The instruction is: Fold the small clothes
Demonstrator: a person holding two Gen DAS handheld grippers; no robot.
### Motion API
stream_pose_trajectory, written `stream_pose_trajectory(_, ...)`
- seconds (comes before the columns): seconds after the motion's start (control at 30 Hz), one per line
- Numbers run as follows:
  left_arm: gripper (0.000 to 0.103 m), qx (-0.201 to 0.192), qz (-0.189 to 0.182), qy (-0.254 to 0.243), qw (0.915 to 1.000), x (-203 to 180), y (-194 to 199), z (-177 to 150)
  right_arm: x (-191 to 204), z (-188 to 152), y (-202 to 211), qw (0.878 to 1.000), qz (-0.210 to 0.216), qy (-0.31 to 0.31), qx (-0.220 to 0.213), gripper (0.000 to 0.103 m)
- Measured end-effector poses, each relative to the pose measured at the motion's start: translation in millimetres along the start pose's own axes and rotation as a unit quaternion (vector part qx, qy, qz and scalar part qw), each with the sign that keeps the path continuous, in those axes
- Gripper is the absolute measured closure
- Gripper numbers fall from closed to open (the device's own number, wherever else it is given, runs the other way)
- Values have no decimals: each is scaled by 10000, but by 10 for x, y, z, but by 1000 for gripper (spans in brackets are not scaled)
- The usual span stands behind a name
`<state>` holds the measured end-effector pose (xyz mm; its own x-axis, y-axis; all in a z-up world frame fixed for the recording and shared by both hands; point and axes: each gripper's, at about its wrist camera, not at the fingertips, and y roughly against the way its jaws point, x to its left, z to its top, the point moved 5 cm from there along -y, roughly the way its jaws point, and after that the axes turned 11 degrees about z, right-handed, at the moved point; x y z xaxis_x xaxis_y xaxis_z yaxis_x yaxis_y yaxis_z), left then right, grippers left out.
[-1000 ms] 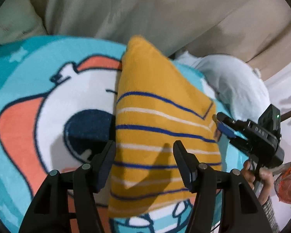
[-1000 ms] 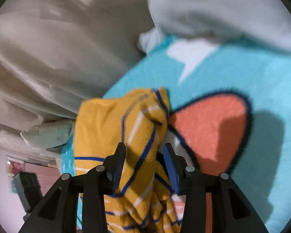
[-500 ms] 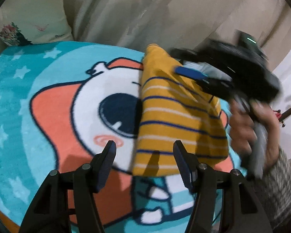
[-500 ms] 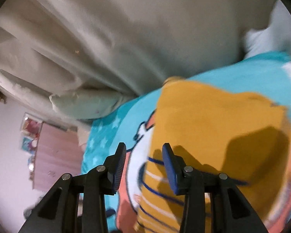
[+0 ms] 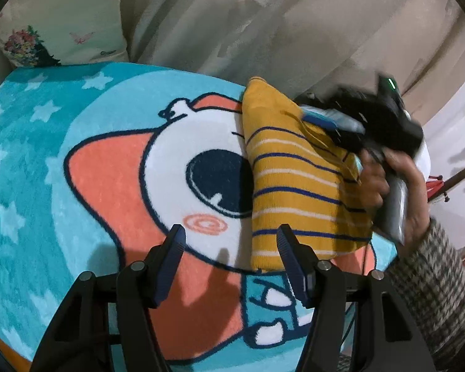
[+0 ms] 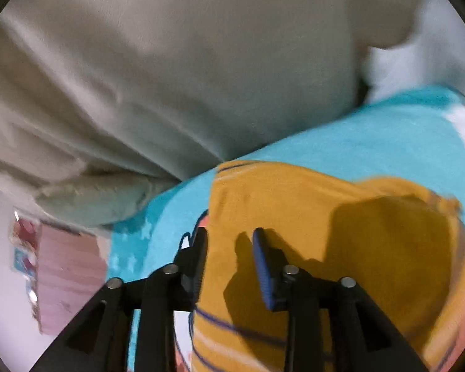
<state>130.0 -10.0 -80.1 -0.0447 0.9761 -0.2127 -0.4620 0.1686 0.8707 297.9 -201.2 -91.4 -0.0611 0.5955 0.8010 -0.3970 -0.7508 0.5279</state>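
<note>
Between the two blue-padded jaws of the left gripper point(image 5: 229, 259) nothing is held; they stand moderately apart above a round cartoon rug point(image 5: 114, 192), and the near end of a folded yellow garment point(image 5: 294, 186) with navy and white stripes lies just ahead of the right-side jaw, apart from it. The garment is a long, narrow fold whose long axis runs from that near end away toward the rug's far edge, where its plain yellow tip points at a beige curtain point(image 5: 263, 21); its stripes run across the fold. Its right side is lifted in a loose flap. The right gripper point(image 5: 322, 121), held by a hand point(image 5: 393, 186) in a checked sleeve point(image 5: 434, 279), reaches in at that far right part of the garment. From its own camera the right gripper point(image 6: 229, 257) has jaws narrowly apart that have just been closing, with yellow cloth point(image 6: 341, 232) seen between and below them; whether the pads press it cannot be told through the blur. The rug point(image 6: 356, 133) is turquoise with white stars, showing an orange-and-white cartoon face. A floral cushion point(image 5: 59, 28) leans at its far left edge.
</note>
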Motion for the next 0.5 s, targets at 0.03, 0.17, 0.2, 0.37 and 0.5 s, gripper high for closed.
stream_pose_trajectory(0.03,43,11,-27,-41,10000,4,-7,13,-173,-52,177,9996,-63,-220,-158,68)
stream_pose_trajectory(0.17,43,51,-131,-215,9997,29,-43,63,-871,-249,887,9895,-193,-1155,-850,76)
stream_pose_trajectory(0.2,43,56,-149,-267,9995,37,-50,73,-973,-281,1035,9845,-242,-1386,-1051,76)
stream_pose_trajectory(0.37,43,93,-238,-498,9984,89,-113,116,-897,-575,1787,9664,-514,-1628,-1921,69)
stream_pose_trajectory(0.5,43,182,-370,-569,9975,124,-183,123,-394,-917,1594,9787,-225,-1267,-1599,69)
